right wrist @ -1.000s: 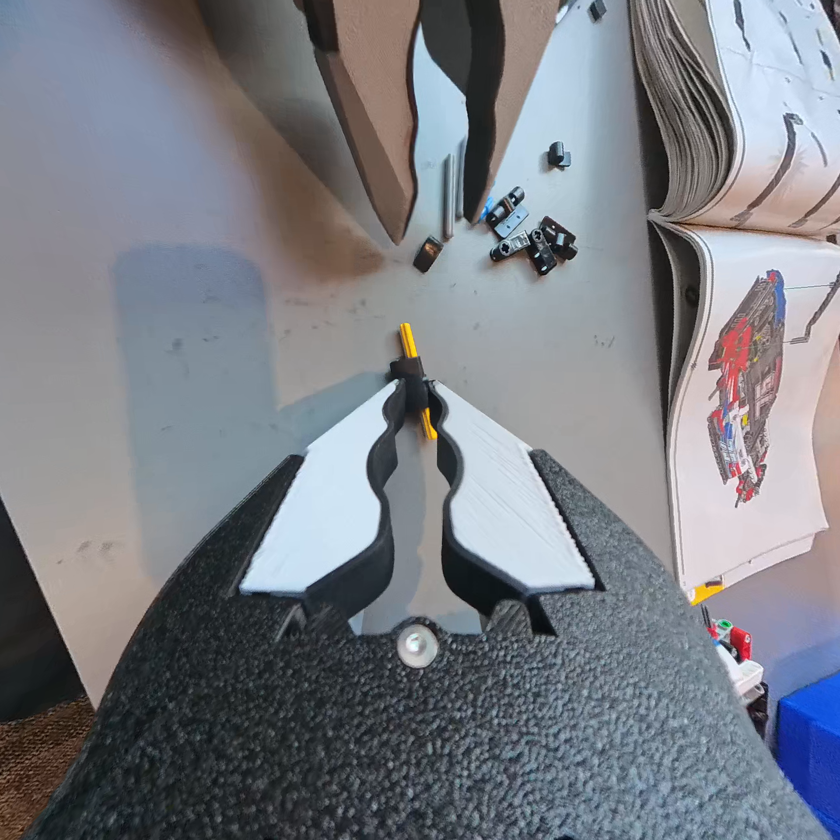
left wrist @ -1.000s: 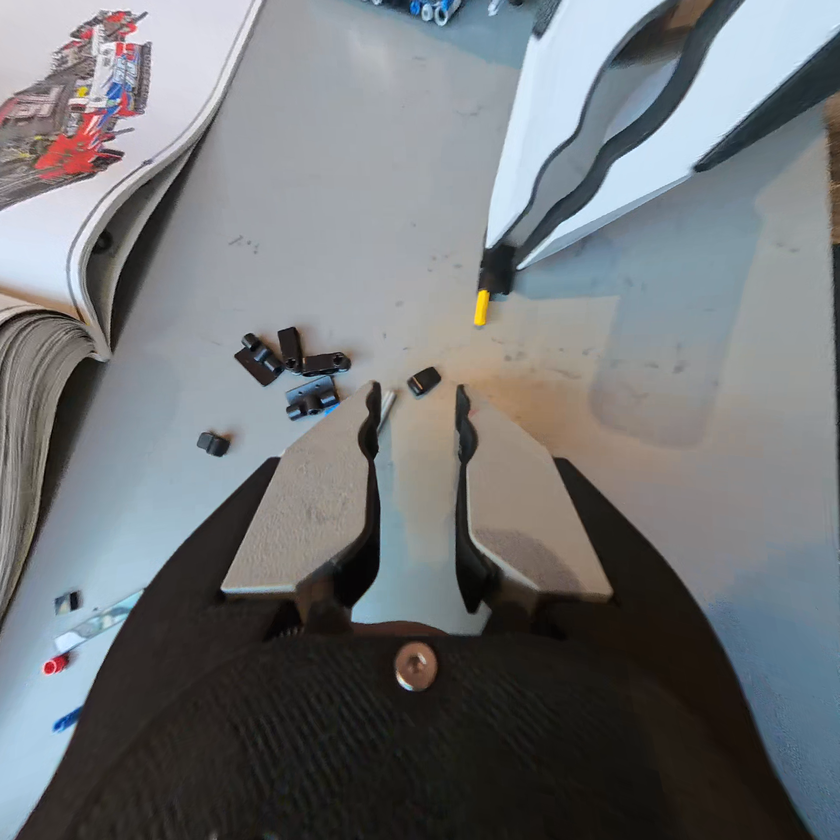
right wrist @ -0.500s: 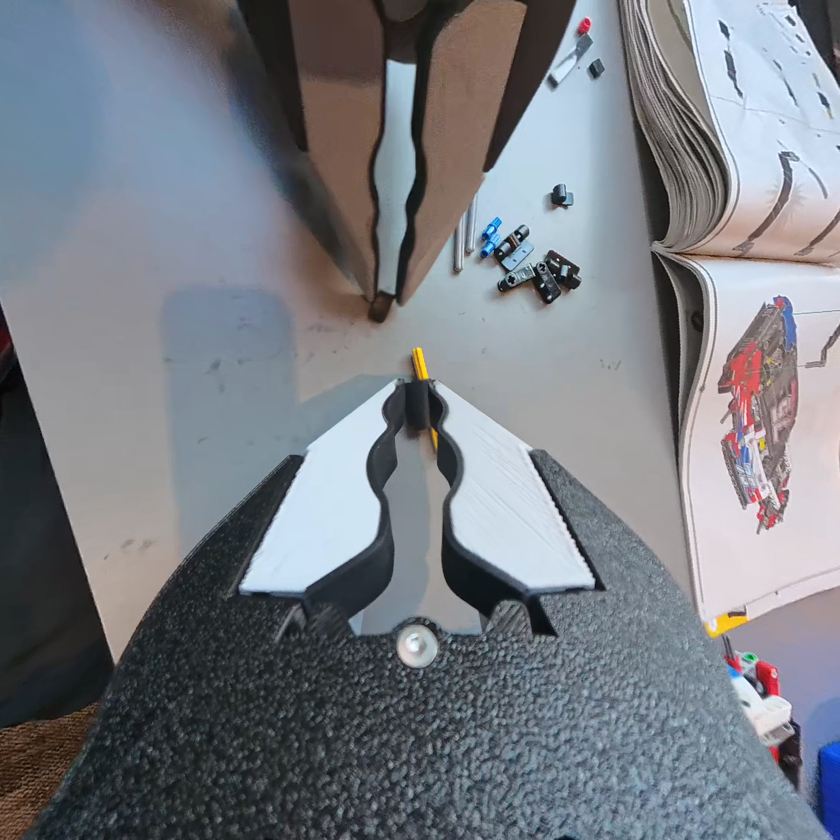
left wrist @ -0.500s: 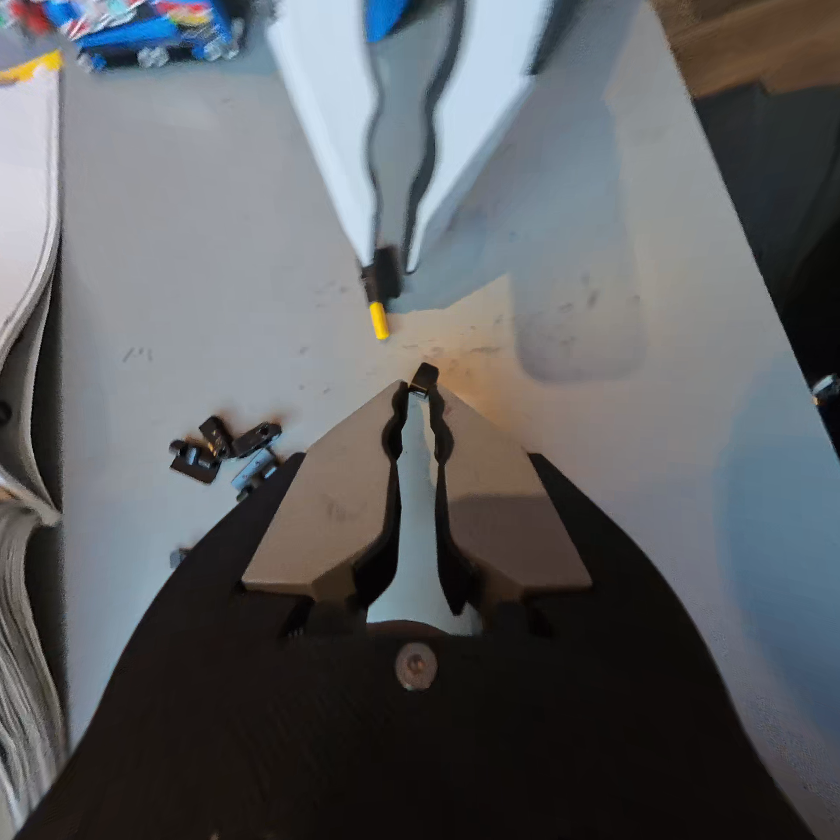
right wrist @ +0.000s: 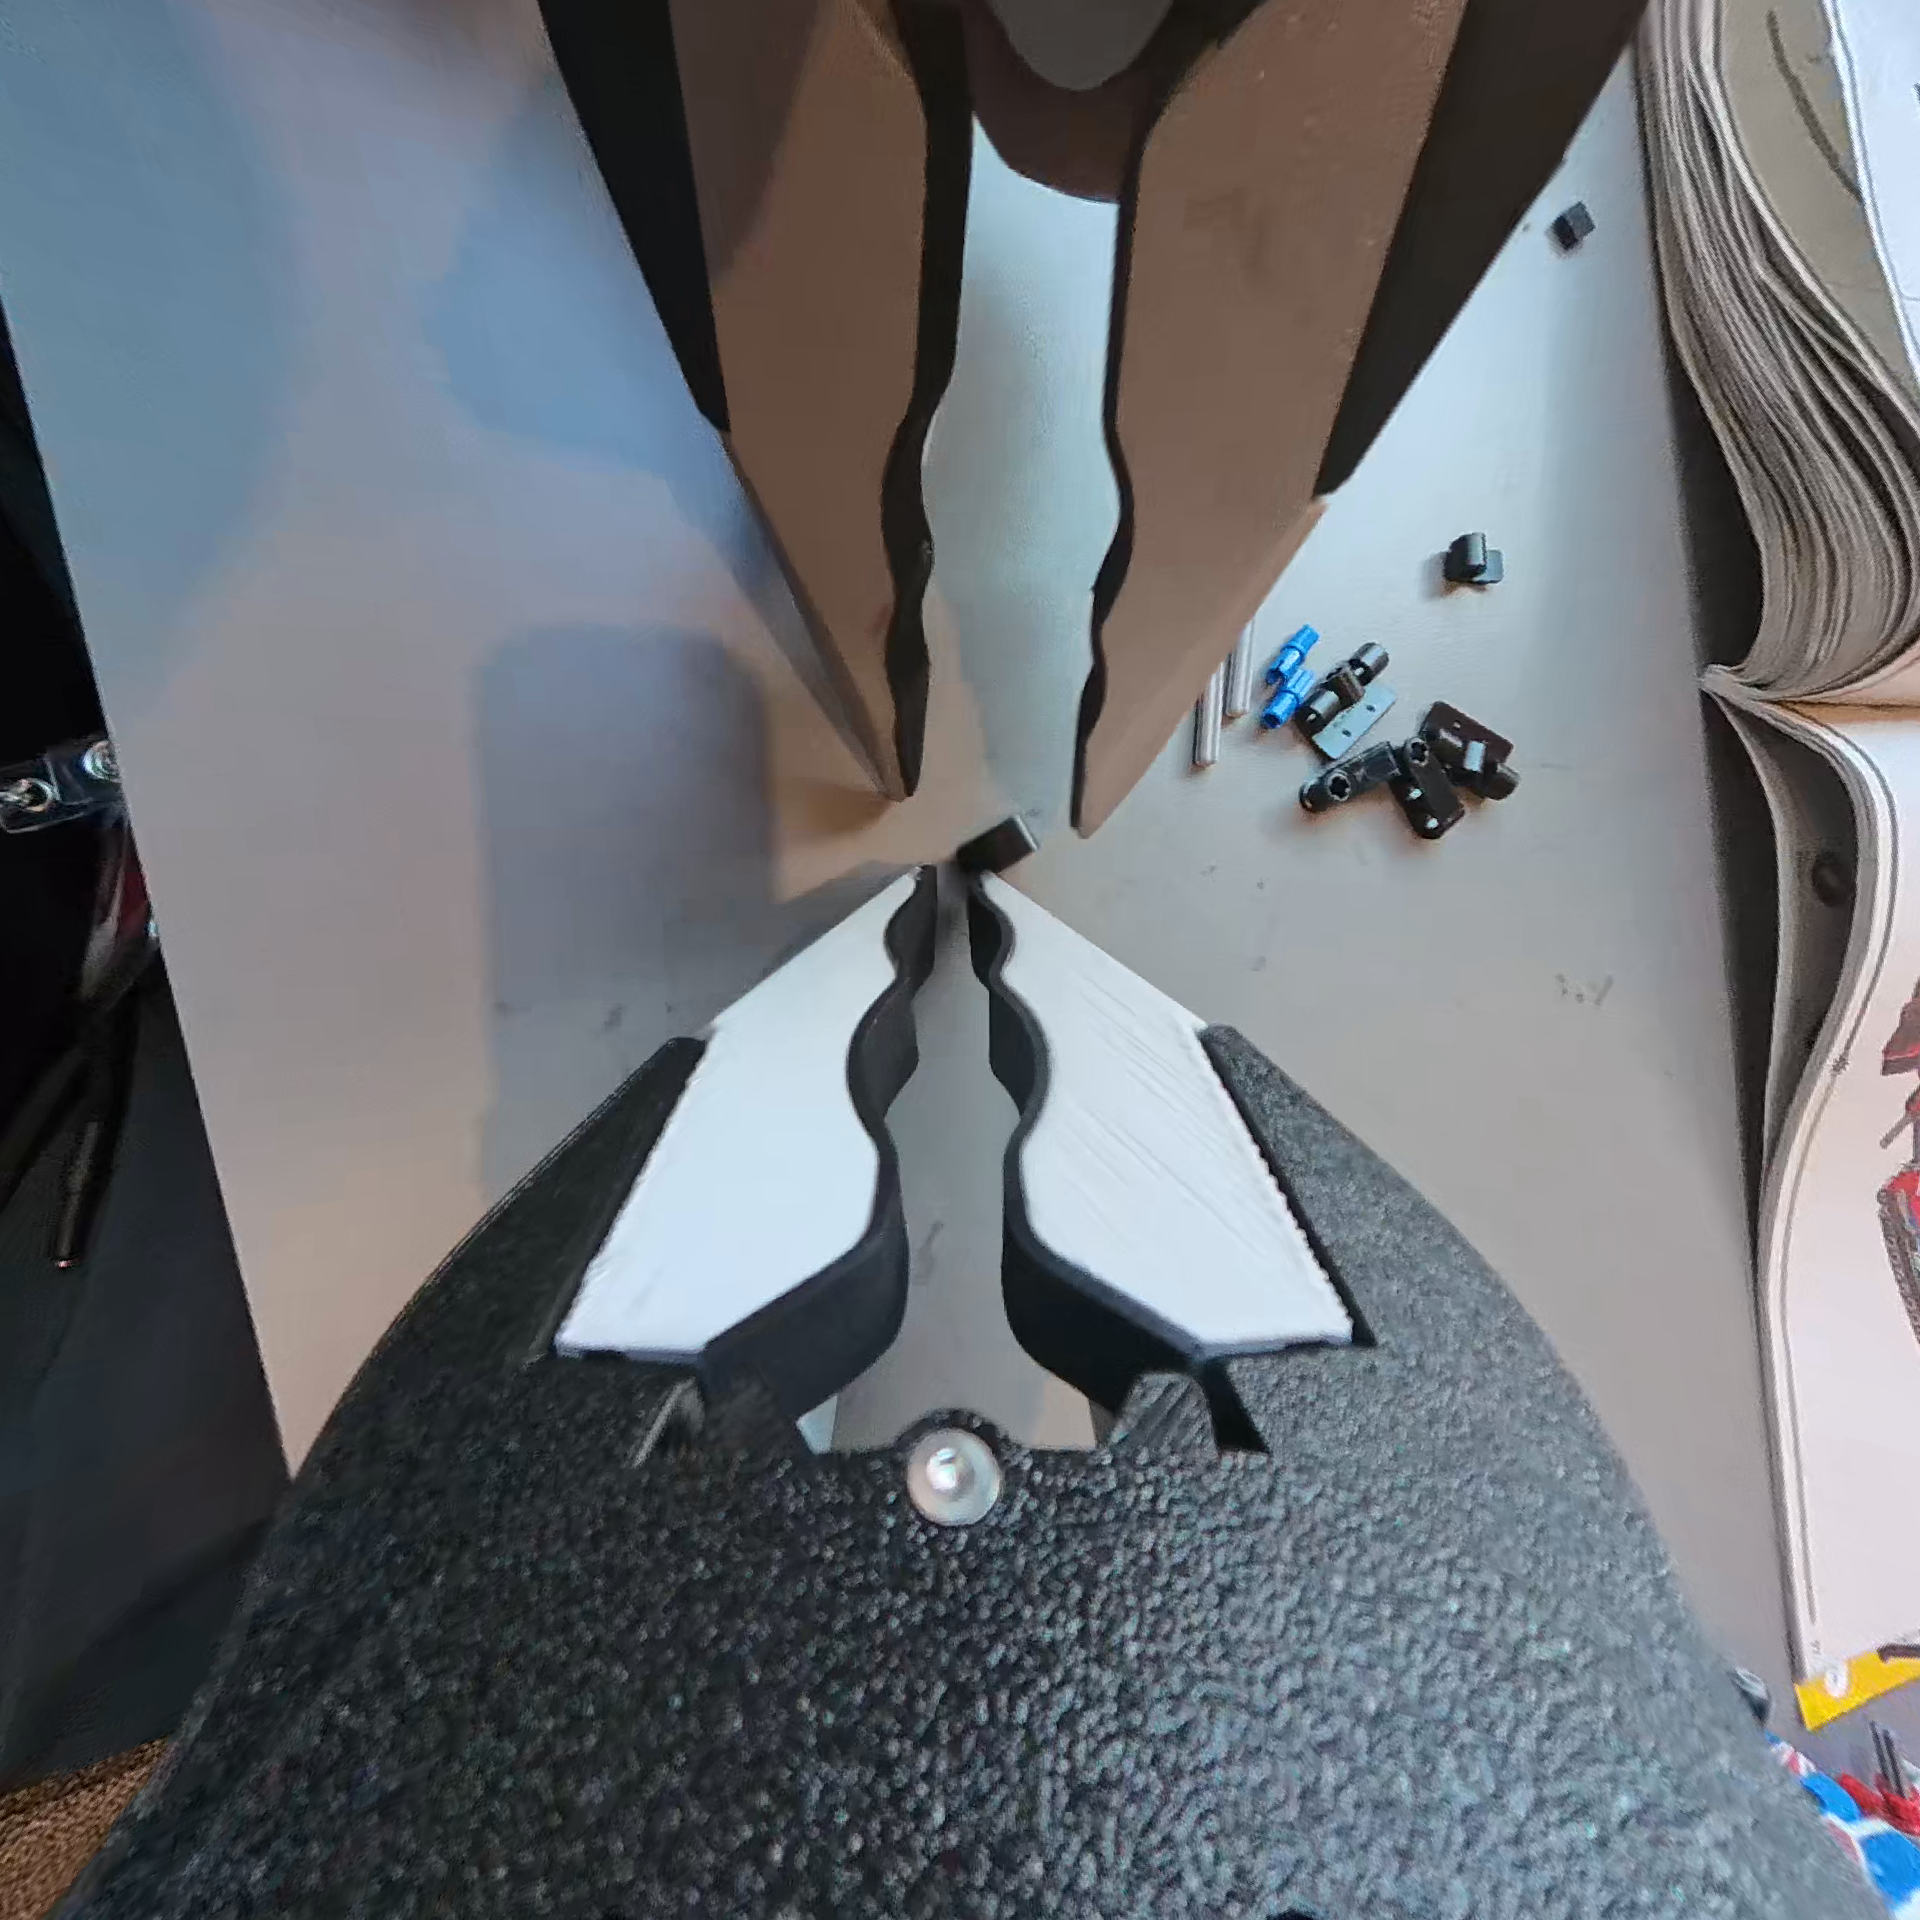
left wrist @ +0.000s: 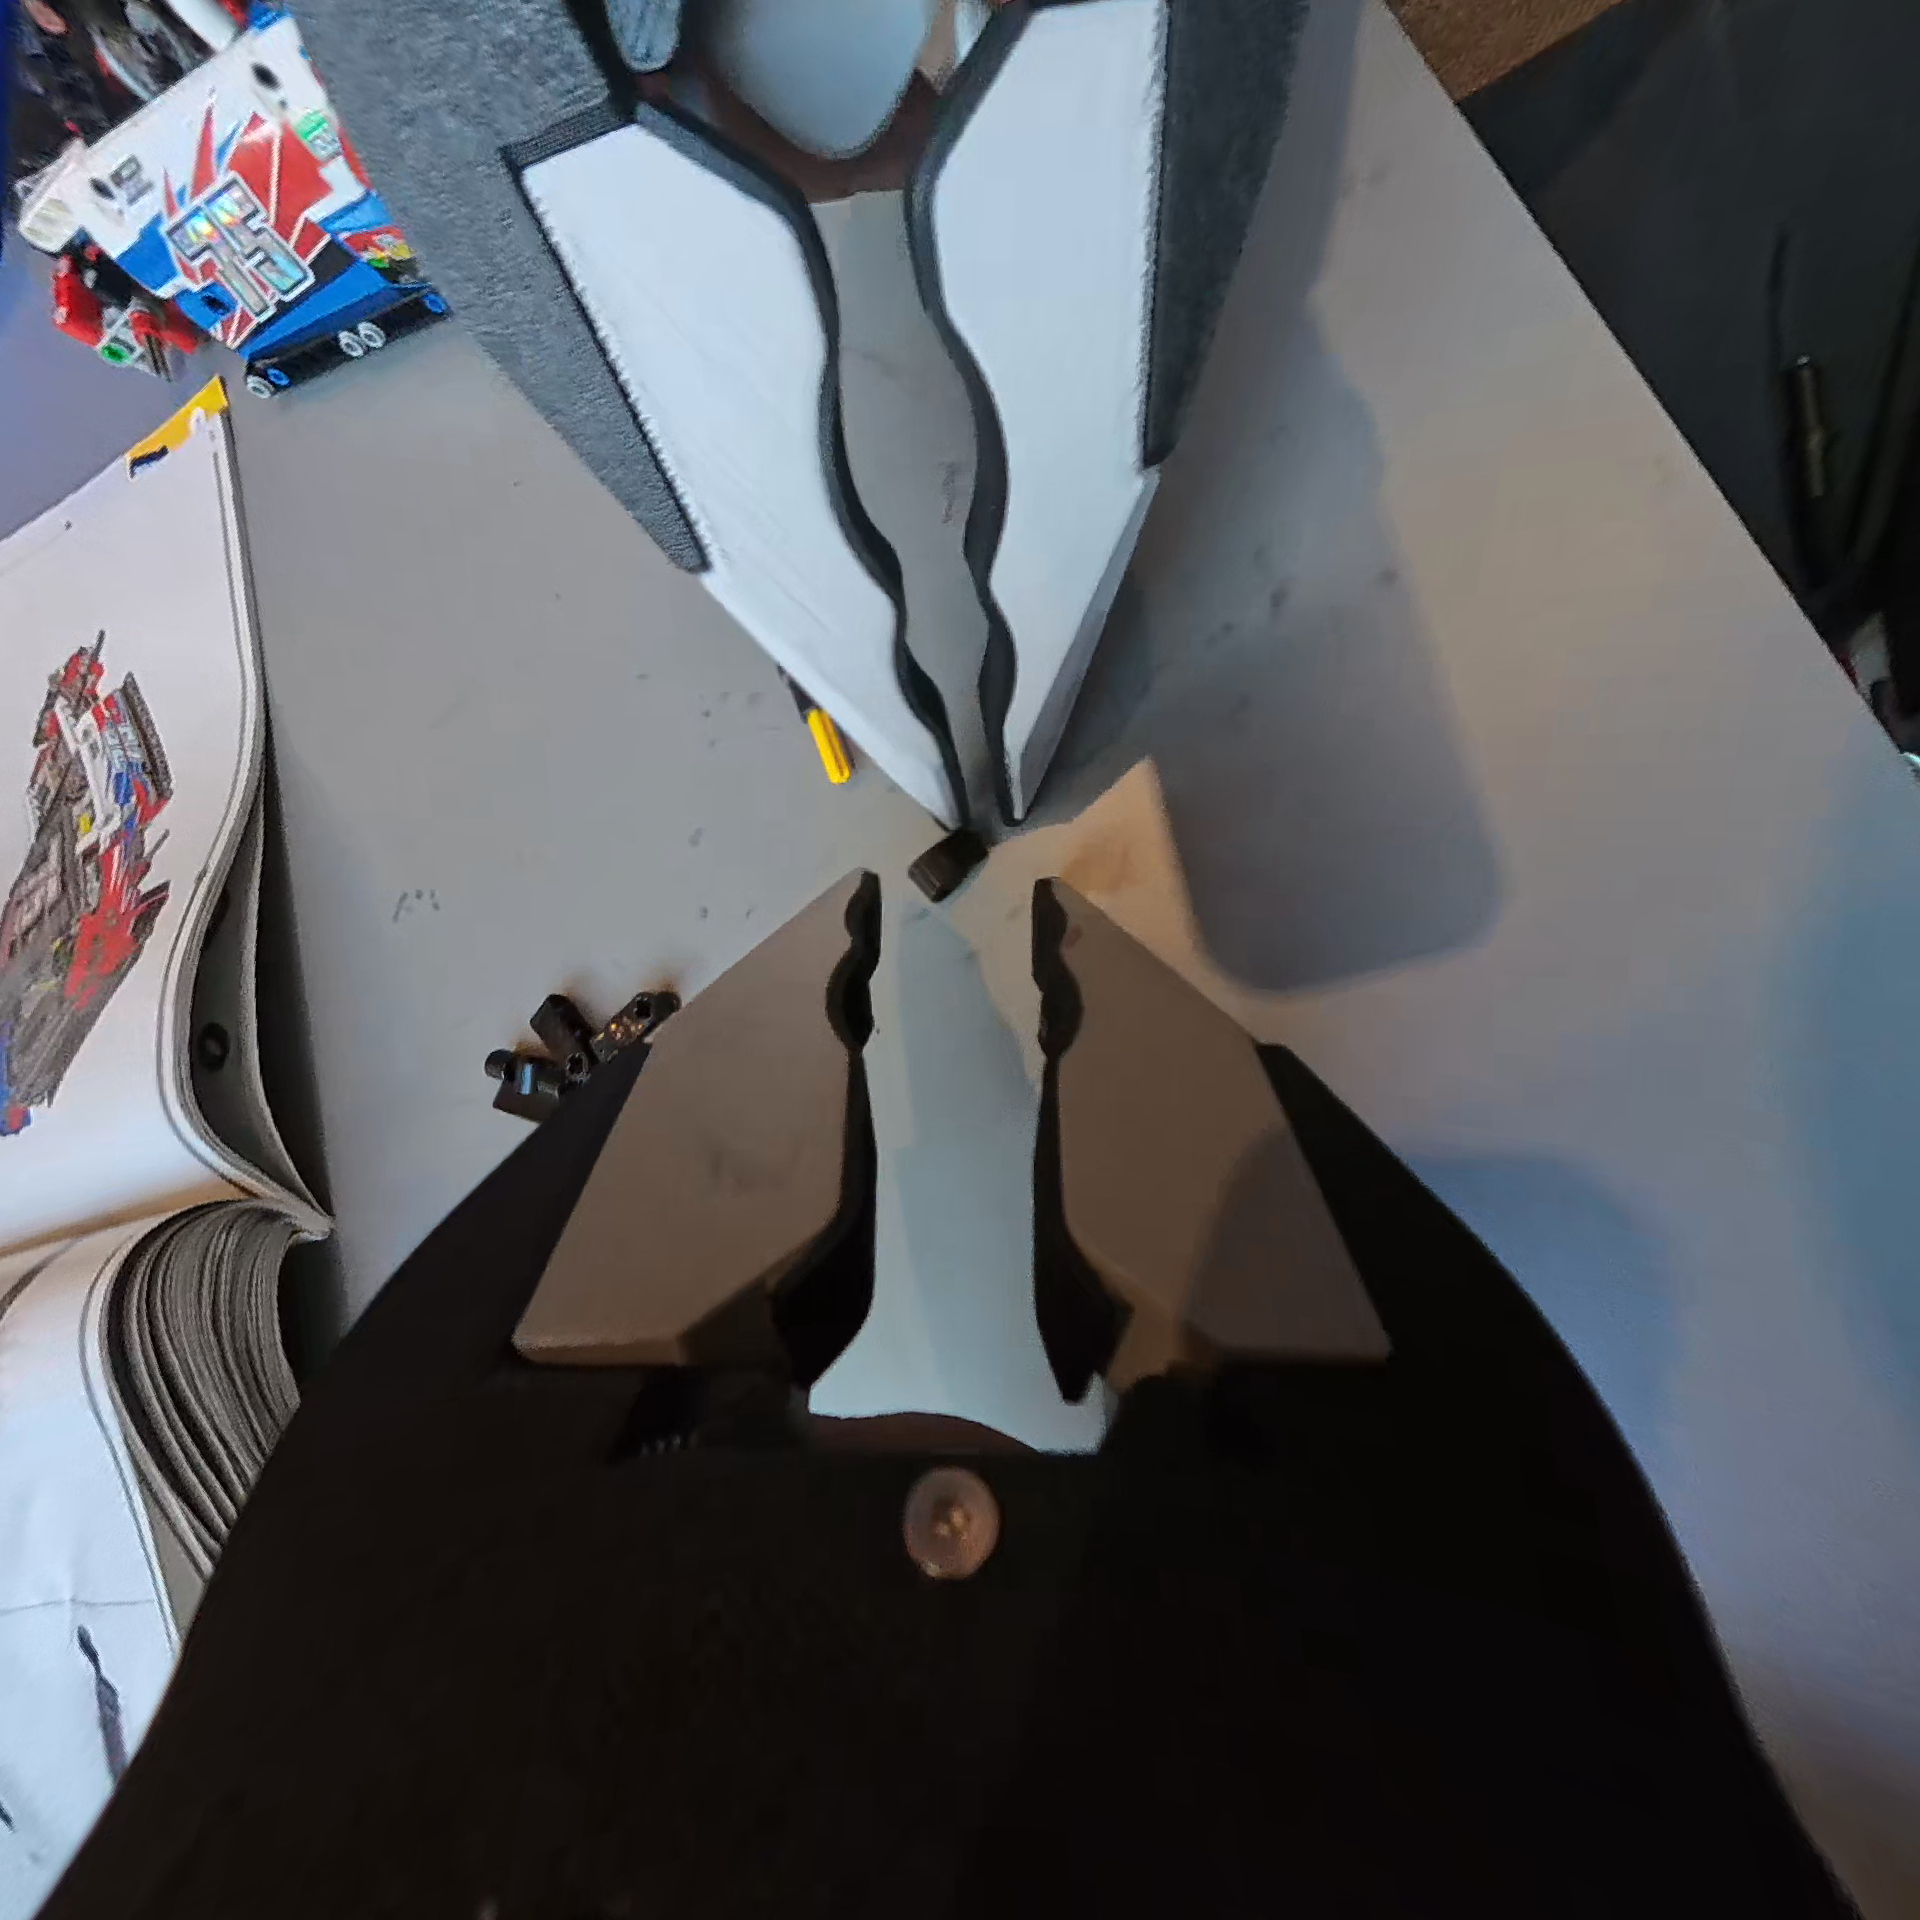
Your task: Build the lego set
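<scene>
My left gripper (left wrist: 956, 888) is open, with grey fingers, and holds nothing. A small black piece (left wrist: 945, 862) sits just past its tips, right at the tips of my right gripper (left wrist: 982, 819). In the right wrist view my right gripper (right wrist: 951, 883), with white fingers, is almost fully shut. The same black piece (right wrist: 992, 842) lies at its tips. I cannot tell if it is pinched. A yellow axle with a black connector (left wrist: 826, 743) shows beside and partly under the right gripper's finger. It is hidden in the right wrist view.
A cluster of black pieces (right wrist: 1403, 769), blue pins (right wrist: 1288, 675) and grey axles (right wrist: 1221, 696) lie on the grey table (right wrist: 1351, 1039). The open instruction book (left wrist: 114, 831) lies beyond them. A partly built model (left wrist: 218, 229) stands farther off. The table edge (left wrist: 1662, 520) is near.
My left gripper has opened and let go of the small black piece. The two grippers have come tip to tip. The yellow axle no longer sticks out of the right gripper's tips.
</scene>
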Demonstrator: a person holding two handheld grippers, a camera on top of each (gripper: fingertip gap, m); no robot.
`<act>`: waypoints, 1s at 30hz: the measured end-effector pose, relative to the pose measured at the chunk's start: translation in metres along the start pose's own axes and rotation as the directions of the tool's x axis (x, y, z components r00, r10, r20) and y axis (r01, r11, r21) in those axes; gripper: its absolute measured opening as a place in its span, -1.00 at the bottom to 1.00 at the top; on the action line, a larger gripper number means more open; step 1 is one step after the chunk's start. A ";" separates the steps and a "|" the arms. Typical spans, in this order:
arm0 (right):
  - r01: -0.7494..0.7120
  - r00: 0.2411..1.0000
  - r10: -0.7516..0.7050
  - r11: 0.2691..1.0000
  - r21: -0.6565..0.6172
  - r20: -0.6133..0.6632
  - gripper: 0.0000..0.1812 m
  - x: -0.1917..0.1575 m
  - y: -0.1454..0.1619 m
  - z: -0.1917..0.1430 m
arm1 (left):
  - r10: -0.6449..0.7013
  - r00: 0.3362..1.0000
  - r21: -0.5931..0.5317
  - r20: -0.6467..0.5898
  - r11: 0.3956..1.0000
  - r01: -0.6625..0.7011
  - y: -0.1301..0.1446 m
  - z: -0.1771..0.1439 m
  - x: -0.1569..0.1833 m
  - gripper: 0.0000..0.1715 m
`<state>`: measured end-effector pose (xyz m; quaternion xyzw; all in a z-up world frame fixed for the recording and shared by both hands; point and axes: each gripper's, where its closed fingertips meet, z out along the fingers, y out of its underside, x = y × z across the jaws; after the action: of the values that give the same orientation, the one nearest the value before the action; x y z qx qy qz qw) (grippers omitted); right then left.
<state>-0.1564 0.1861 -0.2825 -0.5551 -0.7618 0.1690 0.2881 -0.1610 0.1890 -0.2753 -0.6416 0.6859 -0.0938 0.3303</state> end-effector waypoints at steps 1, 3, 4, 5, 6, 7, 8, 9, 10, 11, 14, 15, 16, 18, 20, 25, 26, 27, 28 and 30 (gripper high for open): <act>0.000 1.000 0.000 1.000 0.001 0.001 -0.95 -0.001 -0.001 0.000 | -0.013 1.000 0.005 0.003 1.000 0.013 0.000 -0.001 0.000 -0.70; 0.007 1.000 -0.007 1.000 0.004 0.005 -0.96 -0.002 -0.001 0.001 | -0.069 0.998 0.006 0.014 0.998 0.069 0.000 -0.002 -0.002 -0.74; 0.012 1.000 -0.012 1.000 0.004 0.005 -0.95 -0.003 -0.001 0.000 | -0.109 0.994 0.003 0.021 0.994 0.109 0.000 -0.002 -0.003 -0.77; 0.016 1.000 -0.016 1.000 0.000 0.000 -0.95 -0.002 0.000 -0.001 | -0.150 0.988 -0.002 0.032 0.989 0.150 0.001 -0.002 -0.005 -0.77; 0.016 1.000 -0.016 1.000 -0.003 -0.009 -0.95 0.000 0.001 -0.003 | -0.187 0.982 -0.004 0.038 0.982 0.187 0.001 -0.001 -0.007 -0.78; 0.011 1.000 -0.011 1.000 -0.004 -0.020 -0.95 0.004 0.003 -0.006 | -0.227 0.973 -0.004 0.042 0.974 0.228 0.001 0.000 -0.008 -0.79; -0.001 0.999 0.001 1.000 -0.004 -0.034 -0.95 0.009 0.005 -0.009 | -0.268 0.962 -0.004 0.043 0.963 0.269 0.001 0.001 -0.010 -0.81; -0.017 0.999 0.017 1.000 -0.007 -0.048 -0.95 0.014 0.009 -0.013 | -0.302 0.953 -0.002 0.035 0.953 0.302 0.001 0.001 -0.010 -0.83; -0.032 0.998 0.031 0.999 -0.013 -0.063 -0.95 0.019 0.013 -0.017 | -0.330 0.944 -0.001 0.023 0.944 0.330 0.001 0.001 -0.009 -0.84; -0.042 0.996 0.041 0.999 -0.017 -0.074 -0.95 0.023 0.016 -0.021 | -0.356 0.934 -0.001 0.016 0.935 0.356 0.001 0.002 -0.009 -0.84; -0.043 0.993 0.039 0.998 -0.036 -0.112 -0.95 0.032 0.024 -0.030 | -0.405 0.914 -0.011 -0.009 0.914 0.405 0.002 0.004 -0.006 -0.82; -0.044 0.992 0.039 0.998 -0.039 -0.116 -0.95 0.034 0.025 -0.031 | -0.417 0.909 -0.016 -0.013 0.909 0.417 0.002 0.005 -0.006 -0.82; -0.046 0.993 0.042 0.998 -0.038 -0.114 -0.95 0.034 0.025 -0.032 | -0.428 0.904 -0.022 -0.019 0.904 0.427 0.002 0.006 -0.005 -0.81; -0.042 0.993 0.036 0.998 -0.054 -0.112 -0.93 0.034 0.027 -0.034 | -0.440 0.898 -0.033 -0.027 0.898 0.439 0.002 0.009 -0.003 -0.80; -0.037 0.993 0.027 0.996 -0.086 -0.116 -0.89 0.035 0.033 -0.034 | -0.442 0.896 -0.034 -0.037 0.897 0.441 0.001 0.010 -0.001 -0.85; -0.099 0.995 0.094 0.987 -0.130 -0.045 -0.68 0.029 0.043 -0.024 | -0.386 0.921 -0.019 -0.053 0.922 0.386 -0.002 0.011 -0.001 -0.89; -0.101 0.995 0.097 0.988 -0.120 -0.037 -0.69 0.028 0.041 -0.024 | -0.363 0.930 -0.022 -0.062 0.932 0.362 -0.001 0.012 0.000 -1.00; -0.099 0.995 0.096 0.988 -0.121 -0.030 -0.70 0.026 0.041 -0.023 | -0.325 0.943 -0.015 -0.068 0.946 0.325 -0.002 0.012 0.001 -1.00; -0.093 0.996 0.090 0.988 -0.121 -0.024 -0.74 0.024 0.040 -0.023 | -0.280 0.958 -0.006 -0.067 0.960 0.280 -0.003 0.012 0.002 -1.00; -0.076 0.997 0.074 0.990 -0.122 -0.022 -0.78 0.021 0.039 -0.024 | -0.238 0.970 -0.011 -0.055 0.971 0.238 -0.002 0.012 0.001 -1.00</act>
<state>-0.1166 0.2169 -0.2817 -0.6014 -0.7469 0.1275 0.2533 -0.1521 0.1914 -0.2835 -0.7170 0.6133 -0.1489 0.2960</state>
